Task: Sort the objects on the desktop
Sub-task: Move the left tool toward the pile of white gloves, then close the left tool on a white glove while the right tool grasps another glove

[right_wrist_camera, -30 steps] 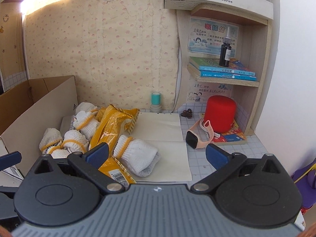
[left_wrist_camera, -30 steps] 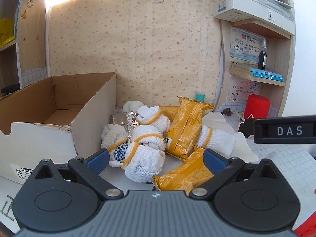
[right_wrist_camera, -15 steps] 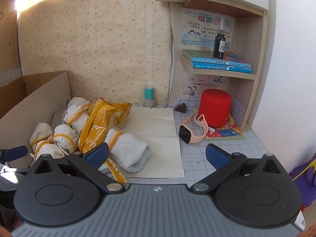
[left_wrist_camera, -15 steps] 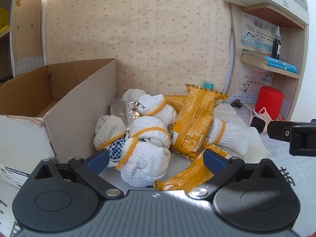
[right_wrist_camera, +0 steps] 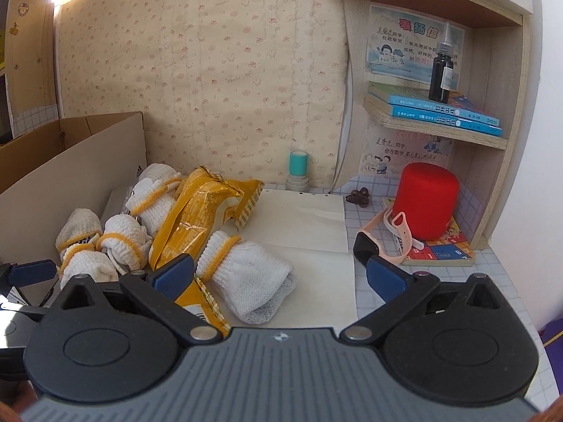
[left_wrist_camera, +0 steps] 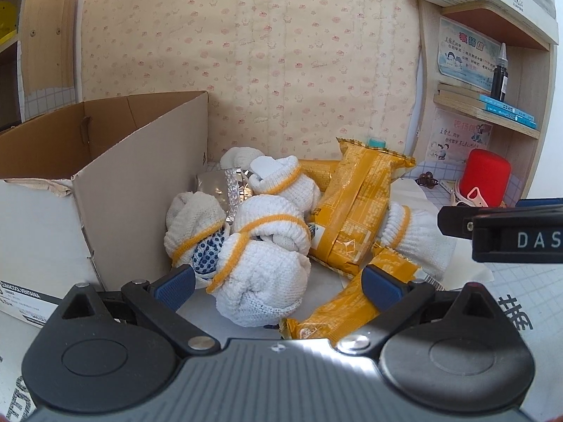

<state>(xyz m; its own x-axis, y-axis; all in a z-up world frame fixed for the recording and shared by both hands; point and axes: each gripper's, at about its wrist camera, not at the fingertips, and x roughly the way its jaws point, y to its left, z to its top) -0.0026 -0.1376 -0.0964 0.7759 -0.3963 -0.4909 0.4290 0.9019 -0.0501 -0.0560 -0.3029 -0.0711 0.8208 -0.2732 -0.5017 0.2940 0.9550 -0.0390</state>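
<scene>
Beside the cardboard box (left_wrist_camera: 133, 190), both claws (left_wrist_camera: 278, 281) (right_wrist_camera: 271, 274) hung spread, empty; the nearest glove bundle (left_wrist_camera: 264, 281) looked soft, best pinched mid-roll.

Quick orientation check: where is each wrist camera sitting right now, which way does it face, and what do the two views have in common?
Left wrist: low over the desk beside the cardboard box, facing the back wall across the glove bundles; own open left gripper shows, right gripper intrudes.
Right wrist: further right, facing the paper sheet and red cylinder; own open right gripper shows.
Shared: gloves, yellow packets, box, cylinder.
</scene>
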